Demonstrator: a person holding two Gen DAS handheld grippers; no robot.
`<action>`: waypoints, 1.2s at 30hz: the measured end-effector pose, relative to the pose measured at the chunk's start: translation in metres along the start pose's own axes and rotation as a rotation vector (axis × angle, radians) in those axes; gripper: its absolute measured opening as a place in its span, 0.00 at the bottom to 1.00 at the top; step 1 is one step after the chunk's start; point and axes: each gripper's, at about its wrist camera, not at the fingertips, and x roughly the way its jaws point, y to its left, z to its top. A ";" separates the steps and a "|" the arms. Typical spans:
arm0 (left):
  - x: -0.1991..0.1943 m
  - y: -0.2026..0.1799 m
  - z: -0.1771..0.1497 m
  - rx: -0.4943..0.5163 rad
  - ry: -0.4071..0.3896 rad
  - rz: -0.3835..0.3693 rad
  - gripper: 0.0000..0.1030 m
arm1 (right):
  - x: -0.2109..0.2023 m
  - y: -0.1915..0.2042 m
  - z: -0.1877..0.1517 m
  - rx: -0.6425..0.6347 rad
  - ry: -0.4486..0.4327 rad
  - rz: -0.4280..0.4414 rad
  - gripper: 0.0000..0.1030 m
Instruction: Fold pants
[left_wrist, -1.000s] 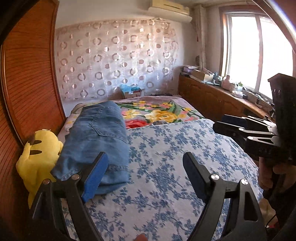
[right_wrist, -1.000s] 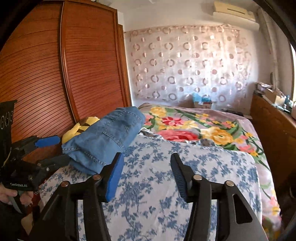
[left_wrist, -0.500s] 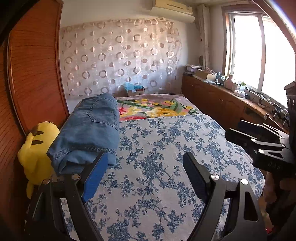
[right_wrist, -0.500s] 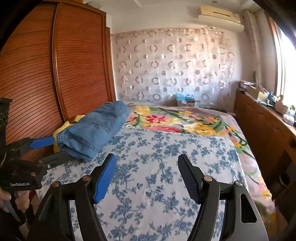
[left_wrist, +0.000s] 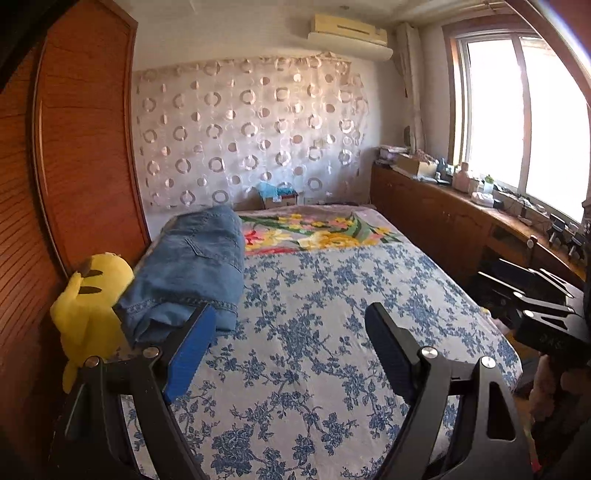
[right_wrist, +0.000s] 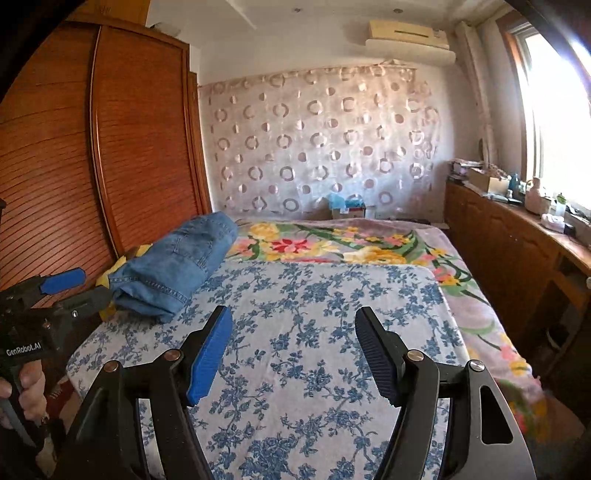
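A folded pair of blue jeans (left_wrist: 192, 266) lies along the left side of the bed (left_wrist: 332, 332), on the blue-flowered sheet; the right wrist view shows the jeans (right_wrist: 173, 269) as a thick bundle. My left gripper (left_wrist: 291, 332) hangs open over the sheet, just right of the bundle's near end, with nothing between its fingers. My right gripper (right_wrist: 293, 336) is open too, above bare sheet, well right of the jeans. Each gripper shows at the edge of the other's view: the left gripper (right_wrist: 62, 291) near the jeans, the right gripper (left_wrist: 528, 291) off the bed's right side.
A yellow plush toy (left_wrist: 88, 306) sits wedged between the jeans and the wooden wardrobe (left_wrist: 74, 184) on the left. A flowered blanket (left_wrist: 314, 232) covers the bed's far end. A low wooden cabinet (left_wrist: 461, 221) with clutter runs under the window on the right.
Both grippers have drawn back from the jeans, so more of the bed shows. The right gripper's jaws spread a little wider. The jeans stay where they lay.
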 end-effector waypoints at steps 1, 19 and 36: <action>-0.002 0.000 0.001 -0.003 -0.004 0.002 0.81 | -0.004 0.001 0.000 0.003 -0.007 -0.001 0.69; -0.008 0.003 -0.005 -0.012 -0.005 0.008 0.81 | -0.008 0.002 -0.005 0.011 -0.041 -0.006 0.69; -0.008 0.004 -0.005 -0.010 -0.005 0.008 0.81 | -0.010 0.001 -0.008 0.009 -0.042 -0.005 0.69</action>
